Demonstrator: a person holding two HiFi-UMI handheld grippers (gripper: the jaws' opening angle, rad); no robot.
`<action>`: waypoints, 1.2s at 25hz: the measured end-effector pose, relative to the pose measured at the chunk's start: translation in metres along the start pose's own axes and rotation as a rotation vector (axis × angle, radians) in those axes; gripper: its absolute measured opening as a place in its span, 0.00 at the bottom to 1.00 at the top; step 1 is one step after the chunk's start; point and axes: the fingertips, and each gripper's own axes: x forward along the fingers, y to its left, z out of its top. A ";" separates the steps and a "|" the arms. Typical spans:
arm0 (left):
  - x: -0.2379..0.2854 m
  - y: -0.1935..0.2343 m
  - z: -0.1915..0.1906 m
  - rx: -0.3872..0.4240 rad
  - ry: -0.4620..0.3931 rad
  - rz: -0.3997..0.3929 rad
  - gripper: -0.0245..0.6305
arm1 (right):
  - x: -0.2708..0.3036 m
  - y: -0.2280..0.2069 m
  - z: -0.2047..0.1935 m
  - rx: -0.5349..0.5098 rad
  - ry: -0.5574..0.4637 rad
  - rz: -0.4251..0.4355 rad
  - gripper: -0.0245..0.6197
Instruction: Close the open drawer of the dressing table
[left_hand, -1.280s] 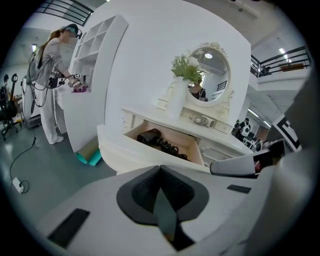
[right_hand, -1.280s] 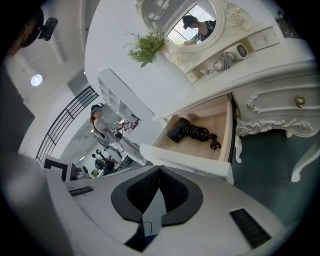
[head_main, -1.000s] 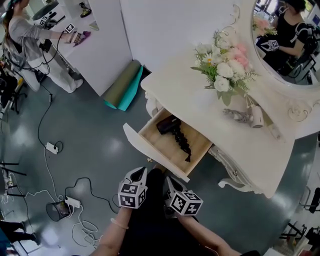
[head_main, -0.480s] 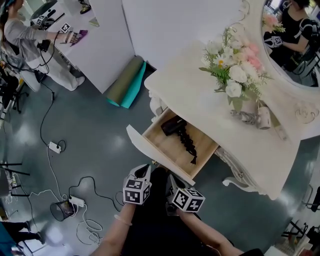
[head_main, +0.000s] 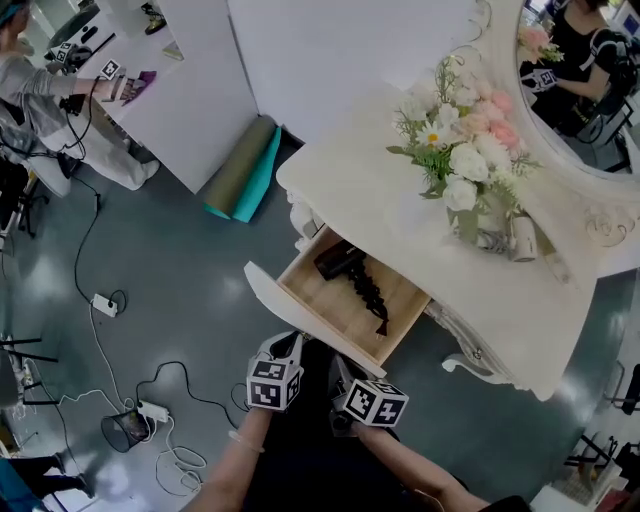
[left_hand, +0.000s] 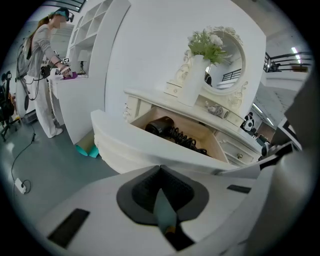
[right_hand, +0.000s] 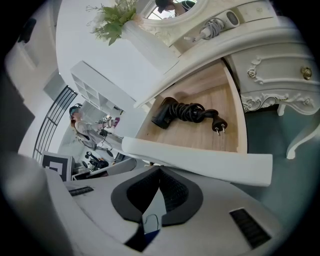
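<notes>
The white dressing table (head_main: 380, 200) has one drawer (head_main: 296, 314) pulled out toward me. A black hair dryer (head_main: 337, 260) and its coiled cord (head_main: 369, 294) lie on the drawer's wooden floor. My left gripper (head_main: 287, 343) is shut and empty, its tips just short of the curved drawer front (left_hand: 150, 150). Beside it, the right gripper (head_main: 339, 366) is also shut and holds nothing. In the right gripper view the drawer front (right_hand: 200, 161) runs right above the right gripper (right_hand: 160, 172), with the dryer (right_hand: 167, 112) and plug (right_hand: 218, 126) beyond. I cannot tell whether either gripper touches the front.
A vase of flowers (head_main: 458, 165) and an oval mirror (head_main: 575, 85) stand on the tabletop. A rolled green mat (head_main: 245, 170) leans by the white wall. Cables, a power strip (head_main: 103, 303) and a small bin (head_main: 122, 428) lie on the grey floor. A person (head_main: 40, 85) works far left.
The head view has shifted slightly. Both grippers stay shut, close in front of the drawer front, perhaps a touch nearer. The drawer stands as far out as before.
</notes>
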 end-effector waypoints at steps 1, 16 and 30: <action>0.001 -0.001 0.001 0.003 0.002 -0.003 0.07 | 0.000 -0.001 0.001 -0.001 0.000 -0.002 0.08; 0.027 -0.019 0.022 0.031 0.017 -0.037 0.07 | 0.004 -0.018 0.028 -0.002 -0.009 -0.033 0.08; 0.047 -0.022 0.044 0.060 0.034 -0.068 0.07 | 0.012 -0.030 0.055 0.018 -0.042 -0.067 0.08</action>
